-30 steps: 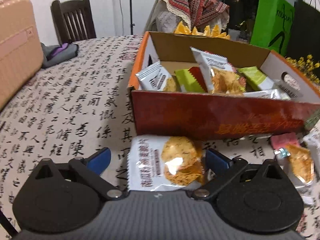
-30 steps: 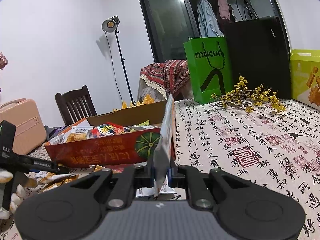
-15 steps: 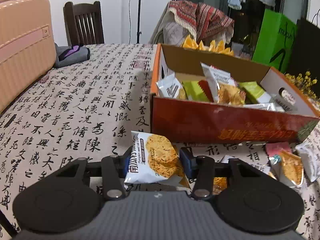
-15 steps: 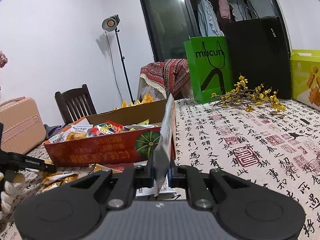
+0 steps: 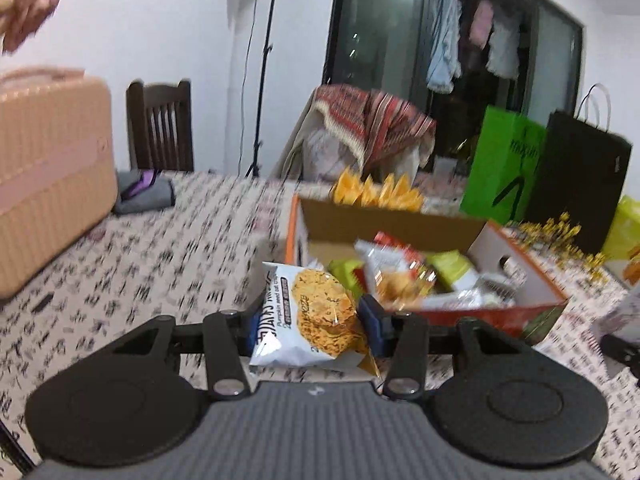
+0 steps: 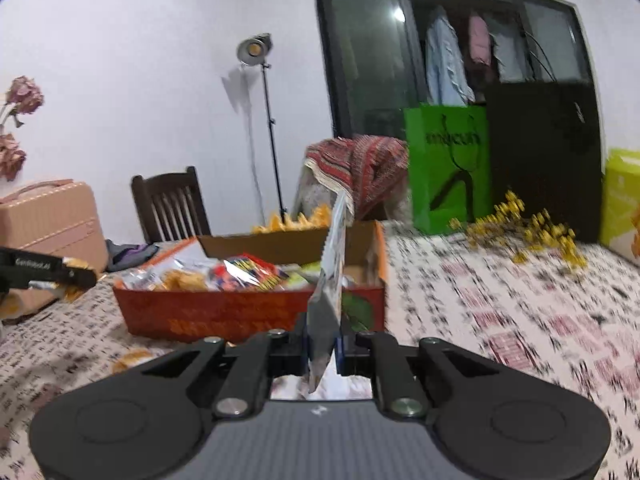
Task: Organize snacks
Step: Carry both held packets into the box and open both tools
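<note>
A white snack packet printed with a round yellow cracker is pinched between the blue pads of the left gripper in the lower middle of the left wrist view. It is held clear of the tablecloth, just in front of the near left corner of the red cardboard box. More snack packets are piled inside the open box at centre right of that frame.

In the right wrist view a second packet, flat and silvery, is seen edge-on and stands nearly upright in the middle of the frame. It is clamped between the pressed-together pads of the right gripper, and its top edge rises in front of the box's right end. The box lies behind it at centre left, filled with orange, red and green wrappers. The tip of the left gripper, with a bit of yellow packet, is seen at the far left edge of that view. A loose cracker packet lies on the cloth in front of the box at lower left.

Farther out, a pink suitcase is set at the left edge of the left wrist view, with a dark wooden chair beside it. A green paper bag and a black bag stand at upper right, with yellow flowers lying before them. A lamp on a stand is placed against the white wall.
</note>
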{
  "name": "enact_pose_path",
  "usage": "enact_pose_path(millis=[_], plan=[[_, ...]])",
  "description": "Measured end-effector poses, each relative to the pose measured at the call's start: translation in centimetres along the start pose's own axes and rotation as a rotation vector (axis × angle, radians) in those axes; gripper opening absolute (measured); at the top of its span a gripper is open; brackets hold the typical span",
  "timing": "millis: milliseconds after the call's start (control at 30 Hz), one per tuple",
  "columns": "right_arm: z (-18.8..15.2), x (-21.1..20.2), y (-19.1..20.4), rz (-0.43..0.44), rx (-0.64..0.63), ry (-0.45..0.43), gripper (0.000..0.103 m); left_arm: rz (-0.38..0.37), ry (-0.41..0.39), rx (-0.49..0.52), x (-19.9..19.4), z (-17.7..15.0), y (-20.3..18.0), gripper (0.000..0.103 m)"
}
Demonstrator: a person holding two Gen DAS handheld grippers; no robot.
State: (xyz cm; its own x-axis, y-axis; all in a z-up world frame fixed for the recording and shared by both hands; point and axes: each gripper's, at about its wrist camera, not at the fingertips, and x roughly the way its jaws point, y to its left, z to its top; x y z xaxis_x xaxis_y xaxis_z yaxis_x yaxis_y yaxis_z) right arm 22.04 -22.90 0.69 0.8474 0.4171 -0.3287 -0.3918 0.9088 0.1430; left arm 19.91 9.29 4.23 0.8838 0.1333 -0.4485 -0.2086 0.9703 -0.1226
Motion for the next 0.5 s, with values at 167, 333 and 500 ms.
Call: enact_pose_path(millis=[167,333,500], plan=[[2.9,0.8,1.7,0.018,-0.027,-0.032,0.012,-0.041,-0.055,-0.003,-0.4,2.0,-1.9,0.048],[6.1,2.8,2.9,0.029,-0.022,-0.044,0.012,-0.071,-0.079,-0.025,0.6,4.1,-3.6,0.048],[8.9,5.9,3.7,0.02,-0.019,-0.05,0.012,-0.069,-0.096,-0.051,2.6,5.9,-4.9,0.048]])
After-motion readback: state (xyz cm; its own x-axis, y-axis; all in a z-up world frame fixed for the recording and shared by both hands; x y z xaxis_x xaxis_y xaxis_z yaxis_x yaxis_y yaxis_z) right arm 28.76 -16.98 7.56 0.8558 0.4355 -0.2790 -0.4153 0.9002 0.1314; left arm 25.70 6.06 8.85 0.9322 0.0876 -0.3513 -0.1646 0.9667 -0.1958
